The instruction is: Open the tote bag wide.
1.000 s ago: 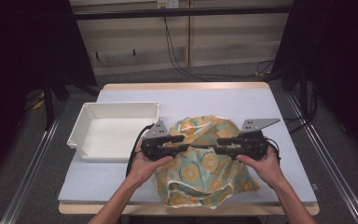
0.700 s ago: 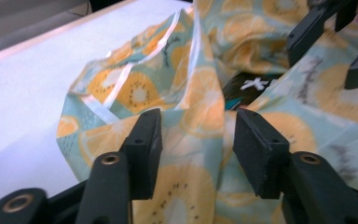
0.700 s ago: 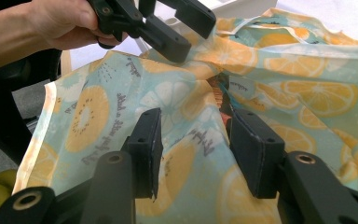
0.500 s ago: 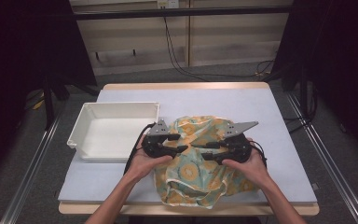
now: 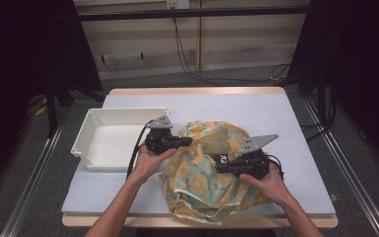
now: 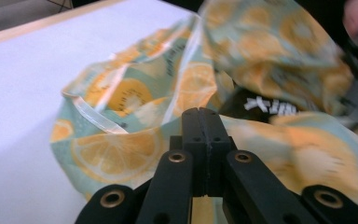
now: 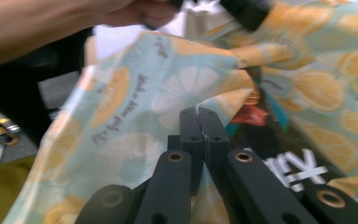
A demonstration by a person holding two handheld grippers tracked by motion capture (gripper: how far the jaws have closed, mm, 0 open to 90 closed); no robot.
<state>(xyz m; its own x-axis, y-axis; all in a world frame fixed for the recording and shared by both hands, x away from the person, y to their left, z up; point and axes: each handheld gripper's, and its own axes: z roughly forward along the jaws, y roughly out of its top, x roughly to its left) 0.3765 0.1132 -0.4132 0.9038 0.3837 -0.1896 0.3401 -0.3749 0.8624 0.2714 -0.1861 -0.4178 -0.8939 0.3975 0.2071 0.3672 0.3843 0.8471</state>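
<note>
1. The fruit-print bag (image 5: 212, 173) lay crumpled on the table (image 5: 296, 128), its hem at the near edge.
2. The left gripper (image 5: 186, 142) and right gripper (image 5: 219, 167) were each clamped on its fabric.
3. The white tray (image 5: 86, 138) sat left; the far tabletop was open.

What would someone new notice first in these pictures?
The orange-slice print cloth bag, crumpled mid-table near the front edge, catches the eye first. Both grippers, left and right, are shut on its fabric. A white tray sits to its left.
</note>
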